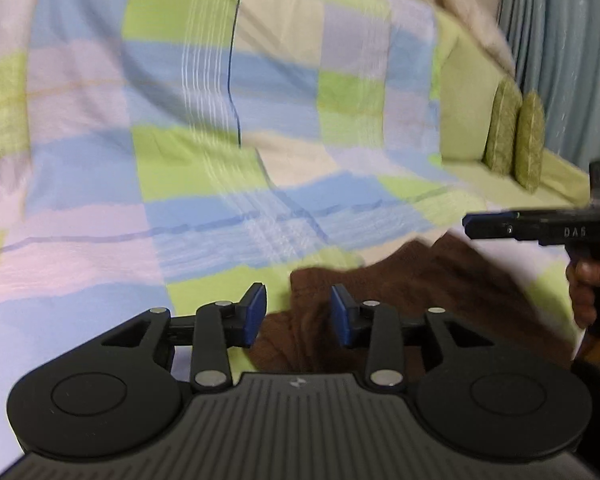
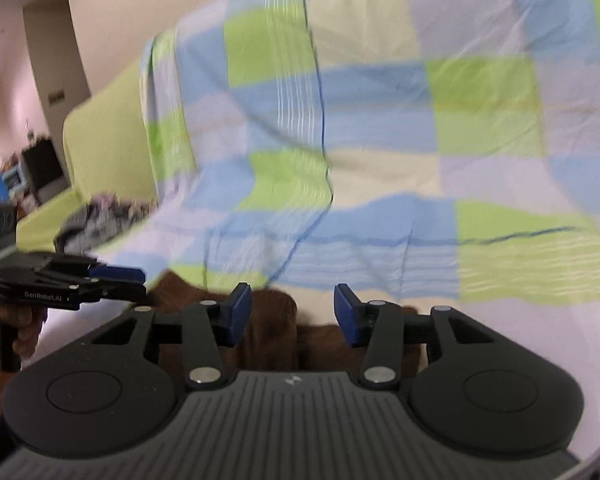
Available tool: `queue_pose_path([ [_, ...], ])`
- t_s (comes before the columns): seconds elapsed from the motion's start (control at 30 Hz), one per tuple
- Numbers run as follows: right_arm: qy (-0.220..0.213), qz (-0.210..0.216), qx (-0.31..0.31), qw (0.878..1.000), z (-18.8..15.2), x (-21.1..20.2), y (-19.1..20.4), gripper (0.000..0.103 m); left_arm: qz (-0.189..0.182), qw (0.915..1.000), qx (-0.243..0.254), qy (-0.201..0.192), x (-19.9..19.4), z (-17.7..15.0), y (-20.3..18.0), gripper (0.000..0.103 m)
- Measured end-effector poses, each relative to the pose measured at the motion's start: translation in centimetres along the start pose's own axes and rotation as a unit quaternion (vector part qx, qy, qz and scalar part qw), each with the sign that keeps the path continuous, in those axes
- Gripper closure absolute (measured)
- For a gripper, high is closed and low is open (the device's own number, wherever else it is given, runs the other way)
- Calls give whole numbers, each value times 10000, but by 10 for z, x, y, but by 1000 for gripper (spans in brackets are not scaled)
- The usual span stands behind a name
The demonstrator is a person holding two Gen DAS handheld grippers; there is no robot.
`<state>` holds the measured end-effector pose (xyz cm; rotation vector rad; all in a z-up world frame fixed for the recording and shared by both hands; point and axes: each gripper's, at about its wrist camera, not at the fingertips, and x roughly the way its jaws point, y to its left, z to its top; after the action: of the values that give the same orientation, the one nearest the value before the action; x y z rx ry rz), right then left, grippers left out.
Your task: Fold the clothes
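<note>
Right now the brown garment (image 1: 400,292) lies bunched on my checked sheet (image 1: 179,120), near its front edge. Both my left gripper (image 1: 298,314) and right gripper (image 2: 293,312) hover over it, jaws wide apart, holding nothing.

The right gripper (image 2: 293,314) is held open above a brown garment (image 2: 271,332) spread on a checked sheet (image 2: 380,168); the left gripper (image 2: 117,280) is seen alongside.
</note>
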<state>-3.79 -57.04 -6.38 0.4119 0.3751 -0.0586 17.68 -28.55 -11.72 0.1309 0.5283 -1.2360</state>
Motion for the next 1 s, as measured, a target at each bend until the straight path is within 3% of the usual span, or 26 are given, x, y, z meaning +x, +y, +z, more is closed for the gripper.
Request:
queue_pose_path([
  [0.13, 572, 252, -345, 9974, -16, 20, 16, 63, -203, 9986, 280, 391, 21, -7, -17, 61],
  [0.2, 915, 248, -39, 9955, -23, 37, 6, 63, -159, 9967, 437, 661, 39, -16, -21, 61],
  [0.27, 926, 207, 164, 9954, -18, 35, 4, 61, -121, 9964, 536, 649, 32, -16, -24, 61],
  [0.33, 748, 226, -56, 9969, -9, 15, 18, 61, -134, 9972, 540, 490, 13, -13, -25, 57],
  [0.4, 558, 237, -518, 9968, 0, -19, 37, 53, 36, 9955, 867, 389, -18, -13, -34, 50],
  [0.43, 528, 171, -727, 9958, 0, -34, 45, 44, 92, 9926, 1146, 390, -30, -17, -42, 48],
  [0.47, 501, 87, -943, 9942, -2, -50, 53, 35, 149, 9889, 1425, 391, -42, -20, -50, 46],
  [0.5, 467, 13, -1113, 9927, -4, -60, 60, 33, 216, 9826, 1798, 411, -53, -24, -61, 45],
  [0.53, 443, -46, -1261, 9910, -8, -69, 65, 32, 282, 9748, 2170, 431, -63, -29, -73, 45],
  [0.6, 498, -261, -1614, 9853, -22, -91, 83, 13, 451, 9462, 3160, 520, -83, -47, -104, 45],
  [0.67, 505, -402, -1873, 9802, -34, -105, 97, 5, 595, 9202, 3812, 666, -86, -63, -125, 45],
  [0.77, 443, -736, -2145, 9729, -49, -117, 112, 5, 911, 8697, 4778, 839, -78, -94, -148, 45],
  [0.83, 299, -1102, -2325, 9659, -57, -125, 122, 1, 1052, 8518, 5057, 872, -74, -105, -156, 45],
  [0.87, 285, -1290, -2448, 9605, -61, -126, 128, 1, 1150, 8377, 5262, 902, -70, -110, -160, 44],
  [0.9, 326, -1337, -2475, 9591, -62, -126, 129, 1, 1245, 8182, 5533, 943, -65, -116, -165, 44],
  [0.97, 529, -1433, -2443, 9576, -65, -126, 130, 1, 1358, 7902, 5892, 1000, -61, -125, -171, 43],
  [1.0, 536, -1428, -2459, 9572, -67, -127, 131, 1, 1327, 7850, 5963, 1032, -60, -129, -173, 44],
])
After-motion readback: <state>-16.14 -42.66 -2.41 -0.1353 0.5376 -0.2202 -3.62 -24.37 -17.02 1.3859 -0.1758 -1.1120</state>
